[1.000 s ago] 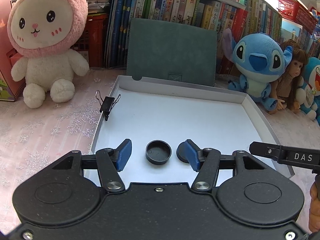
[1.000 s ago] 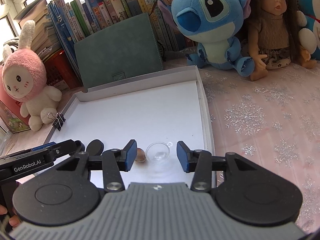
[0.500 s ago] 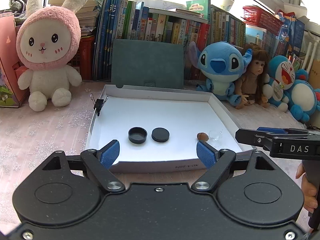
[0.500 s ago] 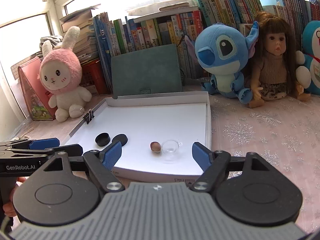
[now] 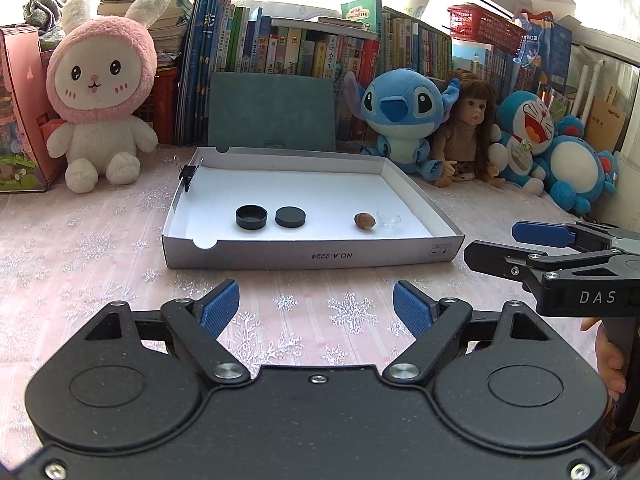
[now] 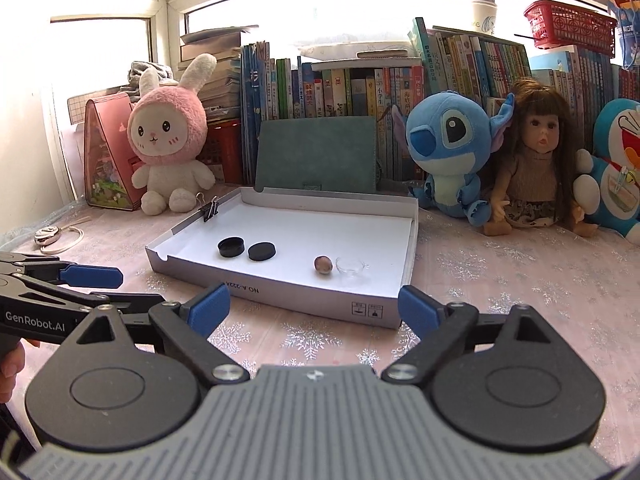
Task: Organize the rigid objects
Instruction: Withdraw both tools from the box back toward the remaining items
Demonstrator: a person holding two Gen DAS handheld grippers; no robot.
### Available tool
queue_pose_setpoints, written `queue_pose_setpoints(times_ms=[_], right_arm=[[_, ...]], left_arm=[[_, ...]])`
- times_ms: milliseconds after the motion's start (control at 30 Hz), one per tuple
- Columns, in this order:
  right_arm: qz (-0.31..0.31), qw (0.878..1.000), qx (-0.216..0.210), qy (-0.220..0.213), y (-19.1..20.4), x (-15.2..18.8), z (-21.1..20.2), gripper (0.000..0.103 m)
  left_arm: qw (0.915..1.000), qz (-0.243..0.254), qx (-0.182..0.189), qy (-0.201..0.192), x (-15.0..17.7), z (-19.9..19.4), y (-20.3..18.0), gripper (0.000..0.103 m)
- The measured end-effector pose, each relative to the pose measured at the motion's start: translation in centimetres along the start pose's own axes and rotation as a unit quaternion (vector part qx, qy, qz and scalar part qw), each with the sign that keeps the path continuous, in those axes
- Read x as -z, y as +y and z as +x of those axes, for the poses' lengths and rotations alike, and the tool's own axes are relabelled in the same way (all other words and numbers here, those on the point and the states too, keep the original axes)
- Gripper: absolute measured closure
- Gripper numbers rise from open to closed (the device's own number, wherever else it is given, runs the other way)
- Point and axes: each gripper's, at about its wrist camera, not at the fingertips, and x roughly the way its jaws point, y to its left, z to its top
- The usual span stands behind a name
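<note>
A shallow white box tray [image 5: 312,257] [image 6: 304,298] lies on the table. Inside it are two black round caps [image 5: 251,217] [image 5: 290,217], a brown nut [image 5: 364,220] and a small clear cup [image 5: 389,221]. In the right wrist view the caps [image 6: 231,247] [image 6: 261,251], the nut [image 6: 323,264] and the clear cup [image 6: 350,266] show too. A black binder clip [image 5: 187,173] [image 6: 209,210] grips the tray's left rim. My left gripper [image 5: 316,306] is open and empty, in front of the tray. My right gripper [image 6: 314,307] is open and empty, also in front of the tray.
Plush toys stand behind and beside the tray: a pink rabbit [image 5: 102,92], a blue Stitch [image 5: 402,114], a doll [image 5: 468,128] and a Doraemon [image 5: 560,152]. A teal folder [image 5: 272,112] leans on a row of books. A keychain [image 6: 52,236] lies at the left.
Both grippers have pulled back out of the tray to in front of it and their jaws have opened wider. The caps, nut and cup stay in the tray.
</note>
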Motion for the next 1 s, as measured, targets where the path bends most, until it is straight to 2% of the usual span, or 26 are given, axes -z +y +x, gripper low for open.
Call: queue_pose_setpoints(times_ms=[233, 533, 600, 767, 1000], right_arm=[[-0.026, 0.999, 0.016, -0.01, 0.5, 2.1, -1.5, 0.003], [-0.071, 0.997, 0.021, -0.008, 1.6, 5.1, -3.3, 0.0], [-0.088, 0.996, 0.024, -0.006, 2.1, 5.8, -3.7, 0.0], [-0.099, 0.995, 0.03, -0.001, 2.5, 6.8, -4.2, 0.0], [-0.115, 0.992, 0.054, 0.007, 2.6, 7.6, -4.1, 0.0]], left_arm=[[0.9999, 0.0, -0.013, 0.002, 2.6, -1.6, -0.6, 0.02], [0.9992, 0.016, -0.018, 0.032, 5.8, -3.2, -0.9, 0.02], [0.999, 0.017, -0.02, 0.035, 6.2, -3.5, -0.9, 0.022], [0.9982, 0.007, -0.013, 0.059, 6.9, -3.4, -0.6, 0.038], [0.9983, 0.005, -0.017, 0.056, 6.8, -3.0, -0.7, 0.042]])
